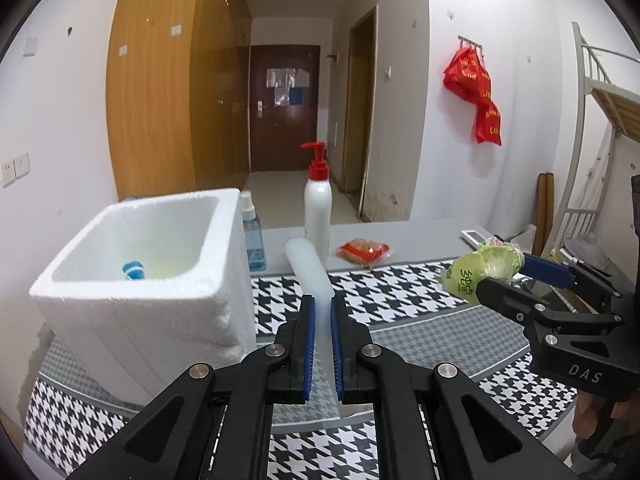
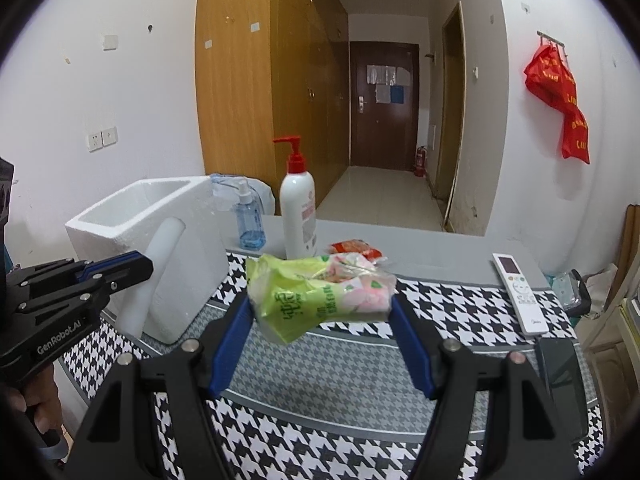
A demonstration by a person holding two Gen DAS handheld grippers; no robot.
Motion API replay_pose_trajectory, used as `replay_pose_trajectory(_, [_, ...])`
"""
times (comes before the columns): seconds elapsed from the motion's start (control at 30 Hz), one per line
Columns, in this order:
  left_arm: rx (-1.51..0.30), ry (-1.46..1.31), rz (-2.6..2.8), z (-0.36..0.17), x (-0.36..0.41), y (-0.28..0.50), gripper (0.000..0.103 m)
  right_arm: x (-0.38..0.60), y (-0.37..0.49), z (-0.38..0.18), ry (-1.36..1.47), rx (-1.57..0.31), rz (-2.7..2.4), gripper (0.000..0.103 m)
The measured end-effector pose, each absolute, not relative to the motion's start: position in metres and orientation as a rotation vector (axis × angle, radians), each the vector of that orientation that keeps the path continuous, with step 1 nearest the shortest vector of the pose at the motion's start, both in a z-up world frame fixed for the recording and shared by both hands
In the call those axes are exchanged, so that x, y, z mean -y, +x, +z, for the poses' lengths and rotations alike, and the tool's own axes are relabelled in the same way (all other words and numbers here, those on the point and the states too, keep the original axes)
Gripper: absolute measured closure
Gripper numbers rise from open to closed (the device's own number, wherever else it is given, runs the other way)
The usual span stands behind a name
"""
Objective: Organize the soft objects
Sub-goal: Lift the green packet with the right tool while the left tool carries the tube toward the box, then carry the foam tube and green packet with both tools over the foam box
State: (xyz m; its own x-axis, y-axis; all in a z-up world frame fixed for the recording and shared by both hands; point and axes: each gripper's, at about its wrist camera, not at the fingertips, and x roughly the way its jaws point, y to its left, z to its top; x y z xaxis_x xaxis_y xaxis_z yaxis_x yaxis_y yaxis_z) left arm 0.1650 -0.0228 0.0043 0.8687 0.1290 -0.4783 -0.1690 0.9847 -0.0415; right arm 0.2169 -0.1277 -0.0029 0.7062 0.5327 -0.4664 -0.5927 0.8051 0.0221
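Observation:
My left gripper [image 1: 322, 300] is shut on a long white foam strip [image 1: 308, 264] and holds it above the table, just right of the white foam box [image 1: 160, 276]. The strip [image 2: 160, 264] and left gripper [image 2: 132, 266] also show in the right wrist view, in front of the box [image 2: 188, 256]. My right gripper [image 2: 322, 308] is shut on a green and pink tissue pack [image 2: 316, 296], held in the air over the houndstooth cloth [image 2: 460, 304]. The pack [image 1: 484, 268] also shows in the left wrist view. A blue and white soft thing [image 1: 133, 270] lies inside the box.
A white pump bottle [image 2: 298, 216] with a red top and a blue spray bottle [image 2: 249, 220] stand behind the box. A red snack packet [image 1: 362, 251] lies on the grey table. A white remote [image 2: 518, 292] and a dark phone [image 2: 560, 376] lie at the right.

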Motion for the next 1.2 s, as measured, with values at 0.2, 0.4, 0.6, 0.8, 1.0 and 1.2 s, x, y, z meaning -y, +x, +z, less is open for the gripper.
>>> replay_pose_trajectory(0.2, [-0.467, -0.069, 0.143, 0.014, 0.016, 0.163, 0.095, 0.120, 0.211, 0.004, -0.124, -0.446, 0.637, 0.029])
replay_pose_trajectory(0.4, [-0.445, -0.063, 0.140, 0.020, 0.010, 0.162, 0.095, 0.117, 0.209, 0.012, -0.120, -0.420, 0.636, 0.029])
replay_pose_trajectory(0.6, [-0.419, -0.057, 0.135, 0.029, 0.006, 0.155, 0.095, 0.114, 0.205, 0.019, -0.105, -0.402, 0.645, 0.029])
replay_pose_trajectory(0.8, [-0.387, -0.058, 0.145, 0.041, -0.001, 0.148, 0.095, 0.106, 0.199, 0.027, -0.106, -0.380, 0.663, 0.029])
replay_pose_trajectory(1.0, [-0.356, -0.066, 0.145, 0.051, -0.009, 0.142, 0.095, 0.098, 0.196, 0.033, -0.097, -0.360, 0.677, 0.029])
replay_pose_trajectory(1.2, [-0.326, -0.061, 0.164, 0.060, -0.014, 0.139, 0.095, 0.092, 0.198, 0.035, -0.081, -0.360, 0.693, 0.029])
